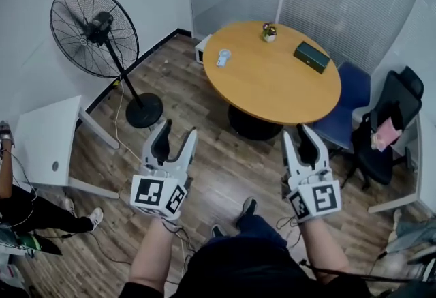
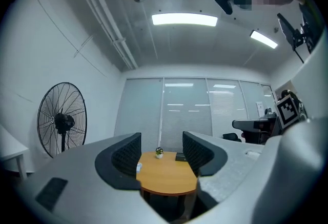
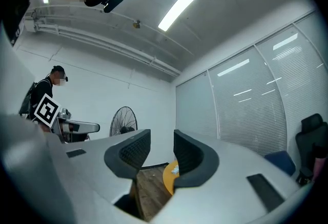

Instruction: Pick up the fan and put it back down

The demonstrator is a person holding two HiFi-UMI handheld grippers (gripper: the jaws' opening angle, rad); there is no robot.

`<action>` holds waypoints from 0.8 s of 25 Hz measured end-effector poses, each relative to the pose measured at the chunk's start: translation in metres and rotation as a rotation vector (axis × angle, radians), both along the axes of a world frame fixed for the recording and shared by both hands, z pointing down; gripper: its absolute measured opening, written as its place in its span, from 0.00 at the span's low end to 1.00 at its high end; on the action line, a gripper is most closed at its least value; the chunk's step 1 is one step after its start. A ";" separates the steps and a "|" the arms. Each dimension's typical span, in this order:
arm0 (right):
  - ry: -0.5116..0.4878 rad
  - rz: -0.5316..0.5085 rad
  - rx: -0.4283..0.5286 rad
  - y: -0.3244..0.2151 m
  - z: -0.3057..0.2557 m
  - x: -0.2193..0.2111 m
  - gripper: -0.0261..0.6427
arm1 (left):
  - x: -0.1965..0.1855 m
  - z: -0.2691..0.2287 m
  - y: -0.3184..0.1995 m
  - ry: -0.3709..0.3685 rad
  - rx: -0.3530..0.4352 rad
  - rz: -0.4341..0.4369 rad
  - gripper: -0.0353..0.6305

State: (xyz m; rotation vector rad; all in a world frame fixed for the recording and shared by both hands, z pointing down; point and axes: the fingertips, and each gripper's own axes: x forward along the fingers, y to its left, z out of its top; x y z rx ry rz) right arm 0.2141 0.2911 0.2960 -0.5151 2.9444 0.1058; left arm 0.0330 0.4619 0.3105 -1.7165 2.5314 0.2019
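Observation:
A black pedestal fan (image 1: 95, 30) stands upright on its round base (image 1: 144, 110) by the white wall at the left; it also shows at the left of the left gripper view as the fan (image 2: 61, 120) and far off in the right gripper view as the fan (image 3: 123, 122). My left gripper (image 1: 176, 136) is held level above the wood floor, a short way in front of the fan's base, open and empty. My right gripper (image 1: 302, 133) hovers near the table's front edge, also open with nothing between its fingers.
A round wooden table (image 1: 272, 71) carries a small potted plant (image 1: 270, 32), a dark box (image 1: 311, 56) and a small white item (image 1: 223, 57). Blue and black chairs (image 1: 385, 126) stand at the right. A white desk (image 1: 48, 143) and a seated person (image 1: 27, 211) are at the left.

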 end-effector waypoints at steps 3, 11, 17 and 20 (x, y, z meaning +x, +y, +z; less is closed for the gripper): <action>0.010 -0.009 -0.007 -0.015 0.004 -0.017 0.26 | -0.016 0.008 -0.013 0.020 -0.001 -0.013 0.42; 0.010 -0.091 -0.111 -0.068 0.036 -0.102 0.25 | -0.068 0.023 -0.061 0.025 -0.078 -0.067 0.42; 0.030 -0.156 -0.155 -0.130 0.055 -0.165 0.23 | -0.117 0.032 -0.120 0.026 -0.141 -0.116 0.42; 0.026 -0.174 -0.175 -0.165 0.057 -0.186 0.22 | -0.133 0.032 -0.152 0.026 -0.164 -0.129 0.42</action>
